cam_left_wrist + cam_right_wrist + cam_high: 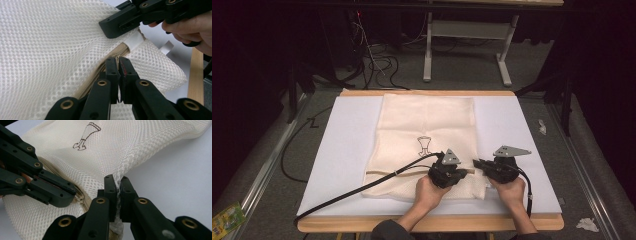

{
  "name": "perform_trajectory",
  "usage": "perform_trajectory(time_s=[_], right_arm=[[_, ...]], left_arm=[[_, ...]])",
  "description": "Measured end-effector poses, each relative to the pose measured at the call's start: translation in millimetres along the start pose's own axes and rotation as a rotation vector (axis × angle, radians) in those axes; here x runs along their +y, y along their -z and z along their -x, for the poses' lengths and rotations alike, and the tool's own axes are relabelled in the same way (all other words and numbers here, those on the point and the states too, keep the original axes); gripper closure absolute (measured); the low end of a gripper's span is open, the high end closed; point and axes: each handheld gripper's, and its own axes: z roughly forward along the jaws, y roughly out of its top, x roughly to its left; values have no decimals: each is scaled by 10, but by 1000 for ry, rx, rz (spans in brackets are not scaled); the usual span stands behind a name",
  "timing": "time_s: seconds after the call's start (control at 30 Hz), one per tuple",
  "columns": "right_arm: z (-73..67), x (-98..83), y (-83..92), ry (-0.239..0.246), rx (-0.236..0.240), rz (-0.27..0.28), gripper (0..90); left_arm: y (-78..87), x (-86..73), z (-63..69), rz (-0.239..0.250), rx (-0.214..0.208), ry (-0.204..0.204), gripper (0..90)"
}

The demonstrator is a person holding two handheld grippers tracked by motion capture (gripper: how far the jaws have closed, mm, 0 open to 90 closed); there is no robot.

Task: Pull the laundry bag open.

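Looking down in the high view, we see a cream mesh bag [427, 135] spread flat over a white sheet [347, 150] at the middle of the table [427, 223], a small dark emblem [424, 145] printed near its centre. Our left gripper [458, 171] and right gripper [479, 164] meet at the bag's lower right part, just right of centre in the frame, each held in a hand, the left hand [428, 192] and the right hand [511, 192]; black cables trail off toward the lower left and lower right.

In the left gripper view, our left gripper [119, 65] has its jaws pressed together at the tan zipper [120, 51] in the middle of the frame, apparently pinching it. The other gripper sits at the upper right, beside a white tab [135, 41].

In the right gripper view, our right gripper [117, 185] is clamped on a pinched-up fold of the mesh bag [140, 142] at lower centre. The left gripper reaches in from the left edge toward the zipper [81, 195].
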Motion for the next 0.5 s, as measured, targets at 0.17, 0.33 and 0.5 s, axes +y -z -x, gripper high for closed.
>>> perform_trajectory(time_s=[0.17,0.33,0.5], right_arm=[[10,2,-3,-3,1,2,881],[11,4,-2,-5,2,1,881],[3,6,-8,-9,6,-2,881]], left_arm=[[64,-6,-20,6,11,2,870],[109,-24,-41,14,10,10,870],[153,-26,-35,18,17,1,869]])
